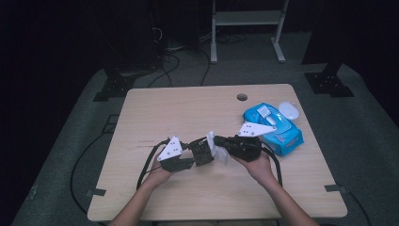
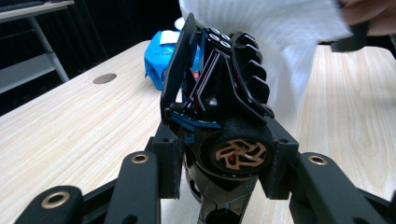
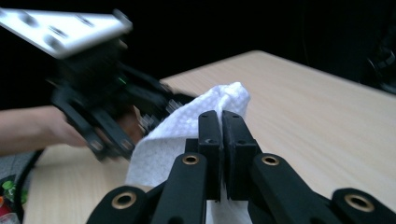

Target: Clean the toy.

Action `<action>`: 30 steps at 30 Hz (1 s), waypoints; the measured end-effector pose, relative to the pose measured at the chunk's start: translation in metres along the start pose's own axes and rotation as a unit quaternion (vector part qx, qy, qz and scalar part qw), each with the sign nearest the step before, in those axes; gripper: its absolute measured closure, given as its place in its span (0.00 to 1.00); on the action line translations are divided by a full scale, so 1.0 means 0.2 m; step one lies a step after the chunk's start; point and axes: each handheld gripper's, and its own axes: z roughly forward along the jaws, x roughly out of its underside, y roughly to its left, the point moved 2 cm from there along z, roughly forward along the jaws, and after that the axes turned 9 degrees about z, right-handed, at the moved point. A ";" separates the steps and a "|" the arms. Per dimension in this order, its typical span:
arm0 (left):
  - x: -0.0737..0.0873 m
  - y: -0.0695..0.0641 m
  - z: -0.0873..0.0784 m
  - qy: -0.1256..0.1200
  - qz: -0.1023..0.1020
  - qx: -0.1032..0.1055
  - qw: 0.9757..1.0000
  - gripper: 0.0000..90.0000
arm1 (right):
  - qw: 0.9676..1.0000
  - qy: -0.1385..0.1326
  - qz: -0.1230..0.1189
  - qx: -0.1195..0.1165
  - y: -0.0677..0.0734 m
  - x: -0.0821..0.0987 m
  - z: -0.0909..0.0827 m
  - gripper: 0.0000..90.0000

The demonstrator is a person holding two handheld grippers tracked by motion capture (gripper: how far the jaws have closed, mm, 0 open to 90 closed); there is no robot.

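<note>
A black toy car (image 1: 202, 150) with a bronze wheel is clamped between the pads of my left gripper (image 1: 190, 159), just above the middle of the table (image 1: 164, 108). In the left gripper view the car (image 2: 224, 93) stands nose-up between the jaws of that gripper (image 2: 224, 161). My right gripper (image 1: 217, 141) is shut on a white wipe (image 1: 219, 153), which lies against the car's far side. In the right gripper view the closed jaws (image 3: 221, 126) pinch the wipe (image 3: 187, 135). The wipe (image 2: 280, 42) drapes behind the car.
A blue pack of wipes (image 1: 275, 127) lies at the table's right, with a white lid (image 1: 289, 111) beside it. A round cable hole (image 1: 242, 97) sits near the far edge. Cables trail from both grippers toward the front edge.
</note>
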 end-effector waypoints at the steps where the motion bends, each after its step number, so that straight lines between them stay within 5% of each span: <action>1: 0.00 0.00 0.00 0.000 0.001 0.000 1.000 0.64 | 1.000 -0.002 -0.006 -0.007 0.02 -0.02 0.01 0.96; 6: 0.00 0.00 0.00 -0.002 -0.003 0.000 1.000 0.64 | 0.999 0.009 -0.041 -0.008 0.09 -0.06 0.09 0.96; 16: 0.00 -0.01 0.01 -0.003 -0.002 0.000 1.000 0.64 | 0.999 0.019 -0.034 0.013 0.02 -0.03 0.06 0.96; 26: 0.00 0.00 0.02 -0.005 -0.005 -0.002 1.000 0.64 | 0.997 0.032 -0.070 -0.015 0.15 -0.08 0.14 0.96; 30: 0.01 0.00 0.01 -0.008 -0.010 -0.002 1.000 0.64 | 0.997 0.037 -0.073 -0.012 0.15 -0.07 0.14 0.96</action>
